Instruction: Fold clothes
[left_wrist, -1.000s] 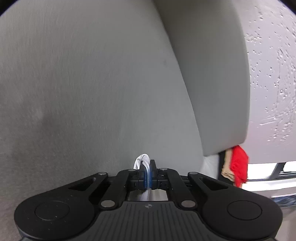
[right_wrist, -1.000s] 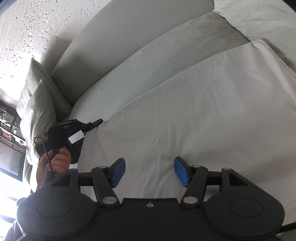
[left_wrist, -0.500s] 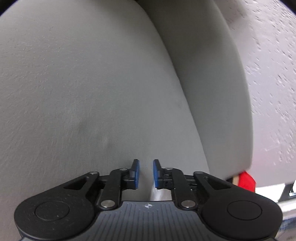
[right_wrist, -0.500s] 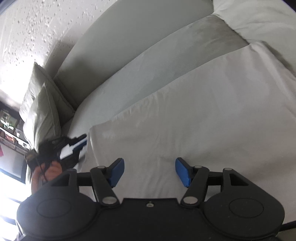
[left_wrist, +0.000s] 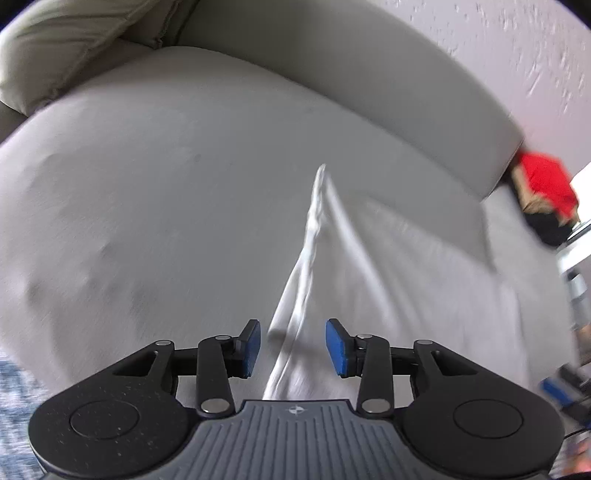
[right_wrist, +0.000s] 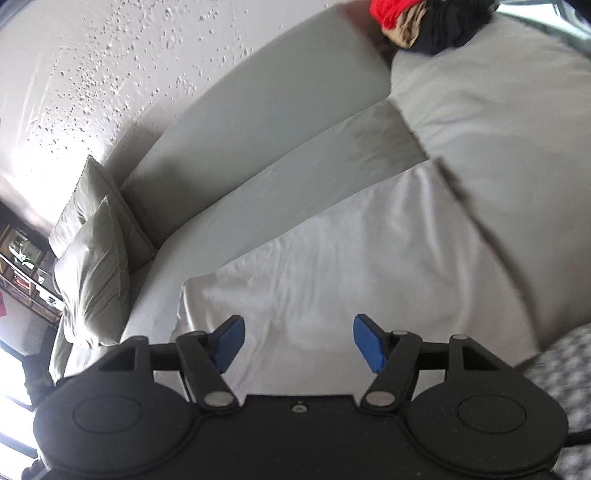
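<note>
White cloth lies spread on sofa.

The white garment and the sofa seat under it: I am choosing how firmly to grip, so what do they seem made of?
The white garment looks like thin, smooth woven cloth, perhaps cotton: it shows fine creases and a slight sheen. The sofa seat looks like a matte, short-napped upholstery, suede-like or microfibre, with darker brushed patches. Neither can be told for certain.
</note>
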